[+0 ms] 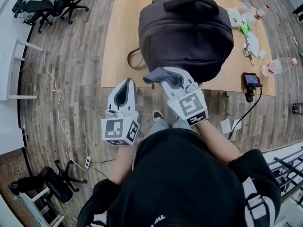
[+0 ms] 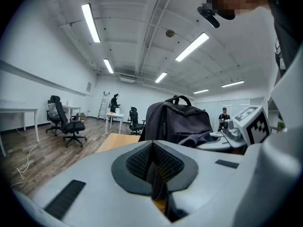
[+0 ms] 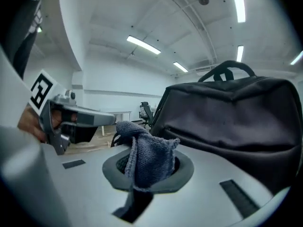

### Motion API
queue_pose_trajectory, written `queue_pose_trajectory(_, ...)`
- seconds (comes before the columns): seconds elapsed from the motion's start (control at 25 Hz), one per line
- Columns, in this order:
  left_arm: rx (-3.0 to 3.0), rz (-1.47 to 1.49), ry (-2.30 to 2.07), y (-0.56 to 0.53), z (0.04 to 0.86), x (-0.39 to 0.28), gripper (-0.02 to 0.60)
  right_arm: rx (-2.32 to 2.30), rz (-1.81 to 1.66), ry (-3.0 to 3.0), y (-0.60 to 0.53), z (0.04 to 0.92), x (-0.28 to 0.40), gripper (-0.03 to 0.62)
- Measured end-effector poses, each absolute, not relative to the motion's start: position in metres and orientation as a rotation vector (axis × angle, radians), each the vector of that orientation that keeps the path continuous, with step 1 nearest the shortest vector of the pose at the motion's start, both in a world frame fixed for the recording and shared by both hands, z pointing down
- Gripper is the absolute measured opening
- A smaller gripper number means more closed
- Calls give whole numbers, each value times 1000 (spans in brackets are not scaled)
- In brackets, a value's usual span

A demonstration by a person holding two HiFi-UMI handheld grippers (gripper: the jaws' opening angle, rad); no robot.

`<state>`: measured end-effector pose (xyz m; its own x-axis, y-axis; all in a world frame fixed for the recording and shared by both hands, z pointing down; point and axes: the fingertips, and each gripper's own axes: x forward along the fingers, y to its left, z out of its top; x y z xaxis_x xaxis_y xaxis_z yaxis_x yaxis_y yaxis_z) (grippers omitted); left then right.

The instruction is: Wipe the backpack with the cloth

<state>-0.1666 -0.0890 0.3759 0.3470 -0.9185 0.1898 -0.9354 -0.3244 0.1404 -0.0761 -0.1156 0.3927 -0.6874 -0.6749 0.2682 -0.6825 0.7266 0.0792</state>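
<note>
Backpack [image 1: 187, 37] of dark grey fabric lying on the light wooden table [image 1: 118, 46], long axis running near to far, carry handle at the far end. The right gripper [image 1: 173, 79], jaws clamped on a blue-grey knitted cloth [image 1: 156, 74], sits at the near edge of the backpack, which lies straight beyond it. The left gripper [image 1: 124, 92], jaws together and empty, hangs to the left, short of the table and farther from the backpack.

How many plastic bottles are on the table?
2. One bottle lies by the table's right edge; another bottle sits near its far right corner. The backpack may hide more.
</note>
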Motion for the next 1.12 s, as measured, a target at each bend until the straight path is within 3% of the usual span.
queue_pose_trajectory(0.32, 2365, 126, -1689, -81, 380, -174, 17, 812, -391, -2469, -88, 467, -123, 40)
queue_pose_trajectory(0.64, 2365, 124, -1675, -80, 382, -172, 17, 629, -358, -2366, -62, 554, -115, 40)
queue_pose_trajectory(0.84, 2376, 133, -1640, -82, 386, -164, 17, 700, -256, -2291, -64, 590, -67, 40)
queue_pose_trajectory(1.12, 2412, 144, -1580, -87, 388, -145, 17, 1325, 447, -2127, -95, 627, 94, 40)
